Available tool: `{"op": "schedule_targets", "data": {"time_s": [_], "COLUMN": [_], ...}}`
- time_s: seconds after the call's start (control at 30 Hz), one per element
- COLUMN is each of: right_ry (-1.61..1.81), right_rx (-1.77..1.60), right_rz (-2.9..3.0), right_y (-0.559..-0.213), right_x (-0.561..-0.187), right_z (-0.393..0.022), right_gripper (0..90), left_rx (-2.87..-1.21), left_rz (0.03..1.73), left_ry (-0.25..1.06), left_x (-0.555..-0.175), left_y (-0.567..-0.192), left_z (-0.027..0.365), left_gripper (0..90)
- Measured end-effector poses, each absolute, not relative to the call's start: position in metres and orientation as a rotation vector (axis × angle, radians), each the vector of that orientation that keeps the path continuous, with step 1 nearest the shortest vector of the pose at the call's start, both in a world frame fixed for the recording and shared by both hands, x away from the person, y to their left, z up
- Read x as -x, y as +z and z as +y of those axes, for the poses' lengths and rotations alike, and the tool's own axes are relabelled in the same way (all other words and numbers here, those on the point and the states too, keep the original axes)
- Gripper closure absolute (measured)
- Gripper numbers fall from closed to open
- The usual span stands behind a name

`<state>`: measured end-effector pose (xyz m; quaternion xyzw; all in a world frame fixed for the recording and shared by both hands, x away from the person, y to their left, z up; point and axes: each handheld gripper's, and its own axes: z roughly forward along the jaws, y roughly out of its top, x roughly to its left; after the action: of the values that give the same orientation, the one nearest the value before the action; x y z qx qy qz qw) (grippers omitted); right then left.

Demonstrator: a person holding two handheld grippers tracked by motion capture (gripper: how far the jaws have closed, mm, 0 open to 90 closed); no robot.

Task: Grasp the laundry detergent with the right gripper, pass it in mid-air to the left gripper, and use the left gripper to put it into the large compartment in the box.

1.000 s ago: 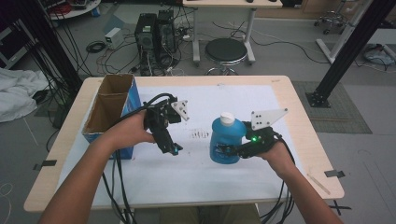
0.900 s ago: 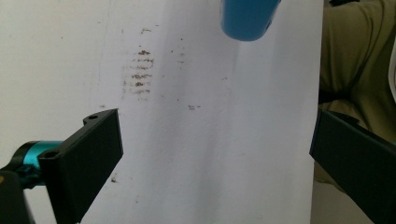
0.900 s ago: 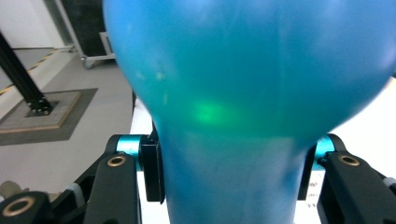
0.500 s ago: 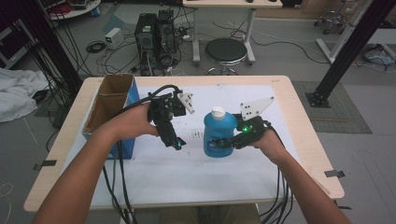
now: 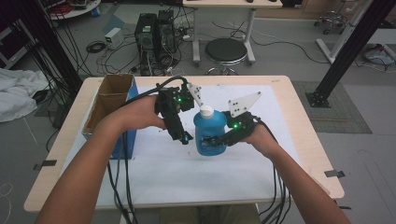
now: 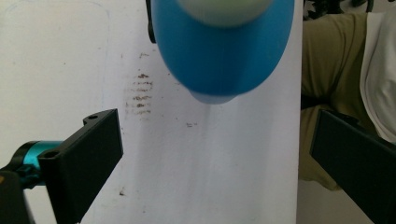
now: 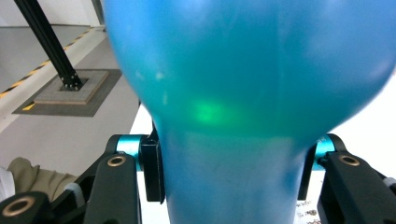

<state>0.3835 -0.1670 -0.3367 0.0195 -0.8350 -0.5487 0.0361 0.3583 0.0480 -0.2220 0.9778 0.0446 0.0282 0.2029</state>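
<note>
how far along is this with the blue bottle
Done: the right hand-held gripper is shut on the blue bottle, with its jaws on either side of the bottle's body in the right gripper view. In hand: the left hand-held gripper sits beside the bottle with jaws open and nothing between them. Left: the white cap is on and untouched, and the cardboard box plays no part yet.

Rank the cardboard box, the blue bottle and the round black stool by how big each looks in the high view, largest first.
1. Cardboard box, clearly the largest.
2 and 3. Blue bottle and round black stool look about alike. The stool stands on the floor beyond the table, farther from the camera, so it probably shows smaller than it is. I would not rank these two.
</note>
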Motion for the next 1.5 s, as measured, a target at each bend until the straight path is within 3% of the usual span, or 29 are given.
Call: {"op": "schedule_targets", "data": {"time_s": [0.83,1.5], "right_ry": [-1.624,-1.629], "right_rx": [-0.070,-0.045], "right_rz": [-2.597,-2.597], "right_y": [-0.336,-0.333], "right_x": [-0.388,-0.388], "right_z": [-0.153,-0.154], "right_gripper": [44.9,44.9], "left_rx": [-2.802,-2.846], "left_rz": [0.092,0.058], "left_ry": [0.022,0.045], "left_x": [-0.370,-0.375], "left_y": [-0.204,-0.212], "left_z": [0.013,-0.004], "left_gripper": [2.6,2.6]}}
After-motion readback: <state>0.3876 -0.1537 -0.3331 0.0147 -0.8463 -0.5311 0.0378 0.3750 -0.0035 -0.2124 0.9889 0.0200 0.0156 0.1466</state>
